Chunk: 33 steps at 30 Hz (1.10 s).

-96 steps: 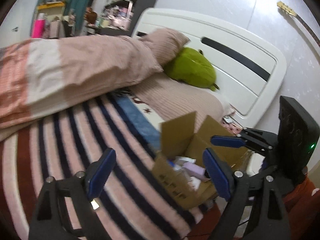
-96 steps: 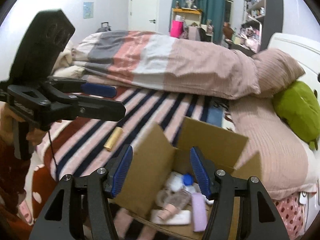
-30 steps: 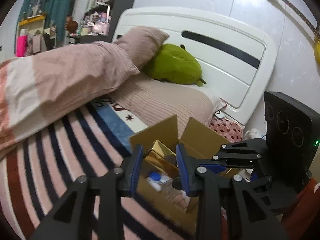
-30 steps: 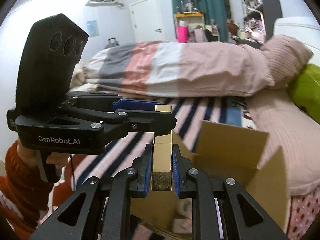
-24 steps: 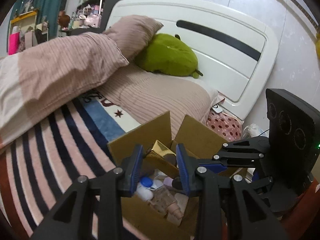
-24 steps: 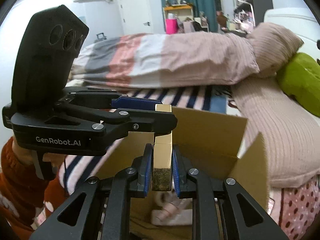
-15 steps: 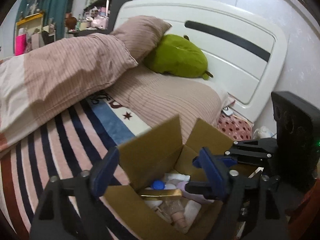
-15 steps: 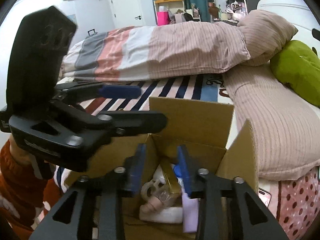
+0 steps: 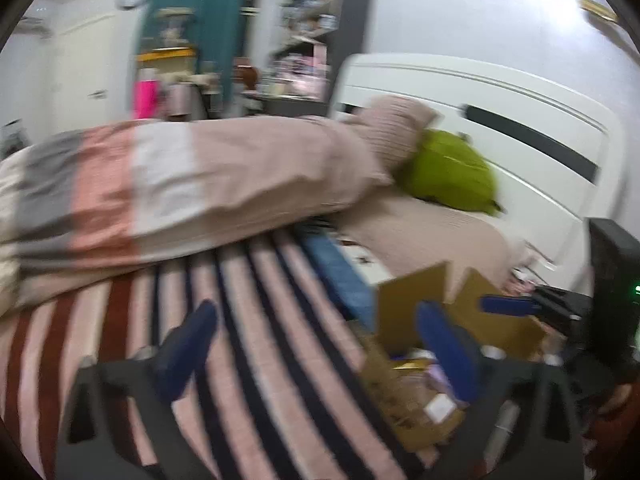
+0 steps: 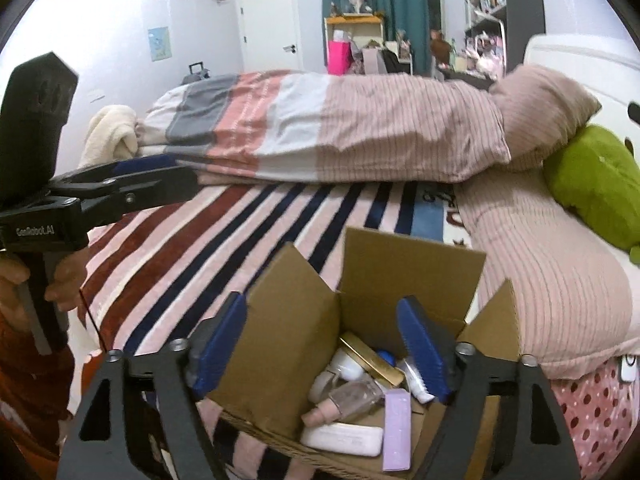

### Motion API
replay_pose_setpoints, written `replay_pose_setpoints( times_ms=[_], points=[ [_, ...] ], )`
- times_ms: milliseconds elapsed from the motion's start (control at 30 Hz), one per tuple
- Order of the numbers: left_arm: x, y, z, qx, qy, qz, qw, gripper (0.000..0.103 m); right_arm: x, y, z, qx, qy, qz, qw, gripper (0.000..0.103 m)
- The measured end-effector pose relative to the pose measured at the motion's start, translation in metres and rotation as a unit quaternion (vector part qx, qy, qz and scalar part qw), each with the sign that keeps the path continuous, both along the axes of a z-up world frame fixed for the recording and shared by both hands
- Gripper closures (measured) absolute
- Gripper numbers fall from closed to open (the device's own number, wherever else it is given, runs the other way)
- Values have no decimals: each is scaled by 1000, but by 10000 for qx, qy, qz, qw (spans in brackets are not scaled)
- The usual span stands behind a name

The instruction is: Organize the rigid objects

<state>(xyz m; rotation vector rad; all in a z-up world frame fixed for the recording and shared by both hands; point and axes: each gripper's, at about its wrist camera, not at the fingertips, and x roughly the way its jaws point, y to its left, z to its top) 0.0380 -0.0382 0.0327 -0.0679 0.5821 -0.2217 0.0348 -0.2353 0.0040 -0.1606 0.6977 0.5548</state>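
Cardboard is what sits under your right gripper (image 10: 322, 344): an open cardboard box (image 10: 288, 344) resting on the striped blanket (image 10: 224, 240) at the near edge of the bed, its flaps standing up. Your right jaws are opening, with nothing between the pads; they straddle one upright flap and hang over the box's mouth. Inside lies the gold box (image 10: 370, 358), tilted across the other contents, touching a white bottle with a blue cap (image 10: 384, 358) and just beside a clear bottle with a pink cap (image 10: 344, 398). A white case (image 10: 340, 438) and a lilac carton (image 10: 396, 428) lie along the near side.

Your left gripper (image 9: 316, 352) is blurred in its own view, yet you can see its jaws spread wide and opening, empty, with one blue pad over the blanket and the other in front of the box. From the right wrist view it appears at the left edge (image 10: 120, 184), apart from the box, with your left hand (image 10: 60, 276) wrapped around its handle.

A folded duvet (image 10: 320, 132) lies across the bed beyond the blanket, and a green plush (image 10: 596, 184) rests against the pillow (image 10: 544, 108) near the white headboard (image 9: 500, 128).
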Motion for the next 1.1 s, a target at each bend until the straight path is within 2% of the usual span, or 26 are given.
replay_pose_setpoints(
  times_ms=[67,133,333,567,1100],
  points=[
    [-11,18,2,-16,-58,391,9992,0,-5,6,5,57,-120,64,9999,11],
    [-19,33,1,-68,-43,539,9985,1,-9,12,8,105,-211,98,9997,8],
    [-38,61,-10,68,-10,970,9953,0,-18,27,10,179,-372,220,9989,7],
    [-47,73,-14,186,38,1153,9932,0,-18,32,9,246,-334,262,9988,7],
    [-50,76,-12,265,45,1198,9924,1,-20,33,12,289,-353,272,9986,7]
  ],
)
